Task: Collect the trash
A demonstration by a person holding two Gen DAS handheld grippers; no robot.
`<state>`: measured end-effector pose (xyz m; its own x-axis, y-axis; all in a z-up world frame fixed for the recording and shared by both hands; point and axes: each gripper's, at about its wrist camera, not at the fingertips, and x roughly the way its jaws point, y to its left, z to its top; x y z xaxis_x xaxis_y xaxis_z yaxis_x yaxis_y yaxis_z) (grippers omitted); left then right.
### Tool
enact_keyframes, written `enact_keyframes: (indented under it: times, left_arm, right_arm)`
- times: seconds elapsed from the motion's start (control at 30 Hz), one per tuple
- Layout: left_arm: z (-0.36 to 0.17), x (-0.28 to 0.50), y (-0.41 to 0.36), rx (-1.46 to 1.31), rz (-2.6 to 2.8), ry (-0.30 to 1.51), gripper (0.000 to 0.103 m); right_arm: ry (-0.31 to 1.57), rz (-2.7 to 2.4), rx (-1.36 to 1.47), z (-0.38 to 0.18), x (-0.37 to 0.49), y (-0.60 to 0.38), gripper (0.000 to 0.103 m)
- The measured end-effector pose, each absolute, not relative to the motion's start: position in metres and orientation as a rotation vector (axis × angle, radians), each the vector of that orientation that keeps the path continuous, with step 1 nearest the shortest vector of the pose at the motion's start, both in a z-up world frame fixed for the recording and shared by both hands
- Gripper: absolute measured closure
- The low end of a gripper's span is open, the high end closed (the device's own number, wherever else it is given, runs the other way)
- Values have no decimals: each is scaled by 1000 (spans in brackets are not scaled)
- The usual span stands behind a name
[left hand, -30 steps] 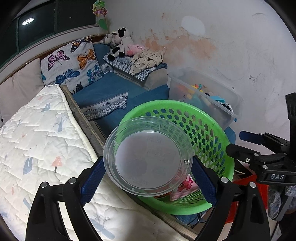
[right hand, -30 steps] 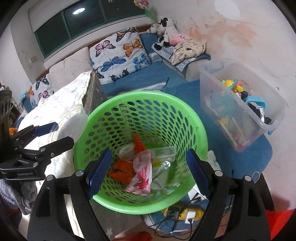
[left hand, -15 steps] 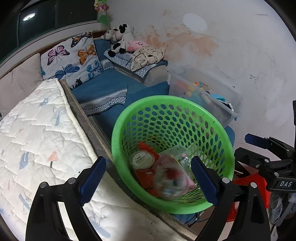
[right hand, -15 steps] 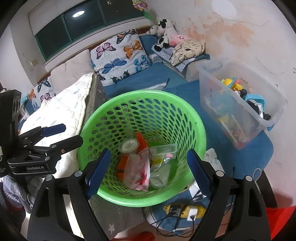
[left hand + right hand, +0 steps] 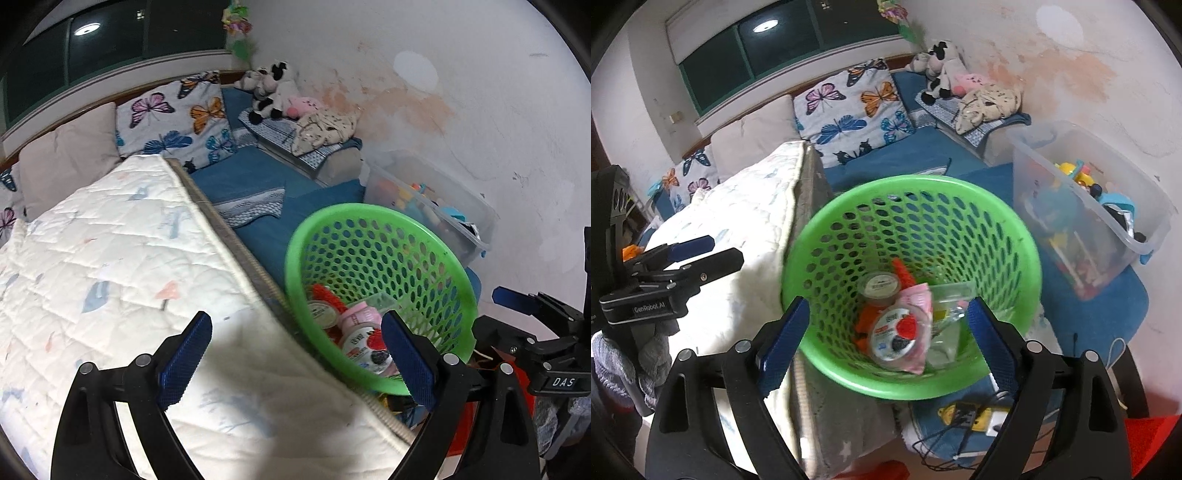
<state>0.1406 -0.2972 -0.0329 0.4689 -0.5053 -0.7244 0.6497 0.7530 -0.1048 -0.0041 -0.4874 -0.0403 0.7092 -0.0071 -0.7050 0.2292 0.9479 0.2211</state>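
A green perforated basket (image 5: 369, 214) (image 5: 912, 184) stands beside the bed and holds trash. Inside lie a clear round tub with a red and blue label (image 5: 897, 332) (image 5: 365, 343), a pink wrapper (image 5: 919, 301), a small round cup (image 5: 879, 286), an orange-red wrapper (image 5: 903, 271) and a clear plastic box (image 5: 951, 295). My left gripper (image 5: 295, 325) (image 5: 676, 266) is open and empty, over the quilt's edge to the left of the basket. My right gripper (image 5: 888, 310) (image 5: 535, 332) hangs above the basket's near rim. Its jaws are opening and grip nothing.
A quilted white mattress (image 5: 110, 258) (image 5: 750, 206) fills the left. A clear storage bin of toys (image 5: 443, 206) (image 5: 1108, 221) stands right of the basket by the wall. Butterfly pillows (image 5: 857, 110) and plush toys (image 5: 942, 74) lie behind. A power strip with cables (image 5: 967, 417) lies on the floor.
My left gripper let go of the clear round tub, which dropped into the basket. The gripper then swung left over the quilt. My right gripper shifted slightly and its jaws widened a little.
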Motion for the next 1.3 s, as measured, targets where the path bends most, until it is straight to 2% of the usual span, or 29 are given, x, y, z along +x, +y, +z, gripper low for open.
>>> enact_keyframes:
  times: [0.13, 0.37, 0.47, 0.73, 1.3]
  left_arm:
    - [-27, 140, -274, 172, -674, 800, 13]
    - [-19, 131, -233, 151, -594, 770, 13]
    - [-16, 126, -213, 141, -564, 751, 9]
    - [-9, 109, -171, 107, -497, 717, 7]
    - [-9, 70, -83, 63, -301, 672, 7]
  right_arm:
    - [762, -109, 293, -37, -3, -471, 15]
    - [738, -62, 251, -33, 0, -437, 5]
    - [725, -38, 223, -33, 1, -418, 5]
    - [720, 21, 201, -33, 4, -390, 4]
    - [629, 62, 85, -22, -2, -323, 4]
